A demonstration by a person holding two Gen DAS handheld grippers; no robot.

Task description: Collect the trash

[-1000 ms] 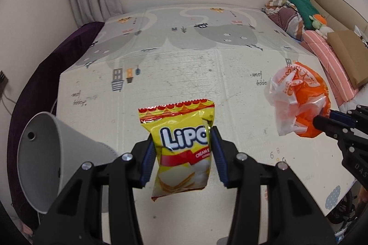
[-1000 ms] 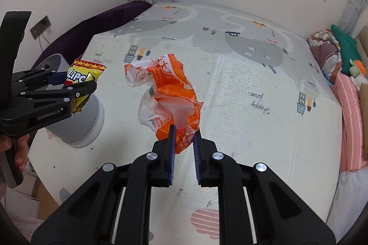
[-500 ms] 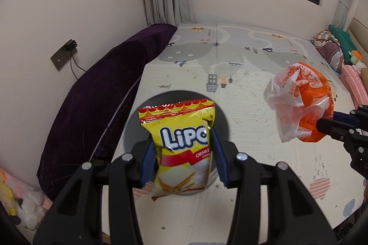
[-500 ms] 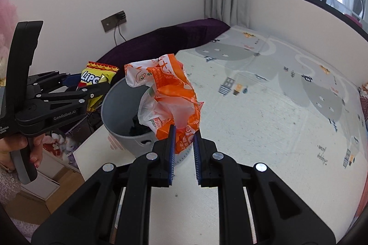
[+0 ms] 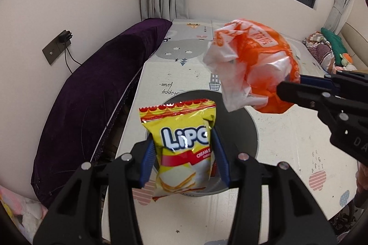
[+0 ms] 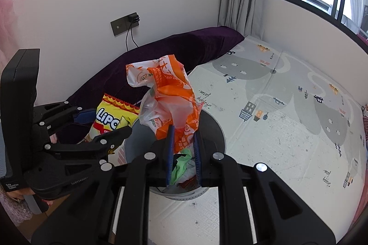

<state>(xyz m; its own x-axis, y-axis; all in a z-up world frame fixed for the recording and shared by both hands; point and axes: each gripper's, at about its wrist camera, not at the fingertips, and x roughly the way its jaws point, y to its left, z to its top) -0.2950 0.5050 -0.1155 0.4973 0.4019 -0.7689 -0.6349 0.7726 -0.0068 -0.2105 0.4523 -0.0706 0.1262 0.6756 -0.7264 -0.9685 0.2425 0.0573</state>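
My left gripper [image 5: 184, 153] is shut on a yellow Lipo snack packet [image 5: 181, 143] and holds it above the grey trash bin [image 5: 250, 127]. My right gripper [image 6: 183, 146] is shut on a crumpled orange and white plastic bag [image 6: 170, 97] and holds it over the same bin [image 6: 216, 129]. The bin holds green and other scraps [image 6: 181, 164]. In the right wrist view the left gripper [image 6: 103, 127] with the packet [image 6: 110, 118] is at the bin's left rim. In the left wrist view the right gripper [image 5: 296, 86] holds the bag [image 5: 253, 67] over the bin's far right.
The bin stands on a patterned play mat [image 6: 287, 106]. A dark purple cushion [image 5: 96, 95] runs along the wall on the left. A wall socket with a cable [image 6: 125, 24] is above it. Bedding and soft toys [image 5: 331, 49] lie at the far right.
Both grippers have swung toward the bin and come closer over it. The bin's opening now faces up beneath them. The bag has moved nearer to the packet.
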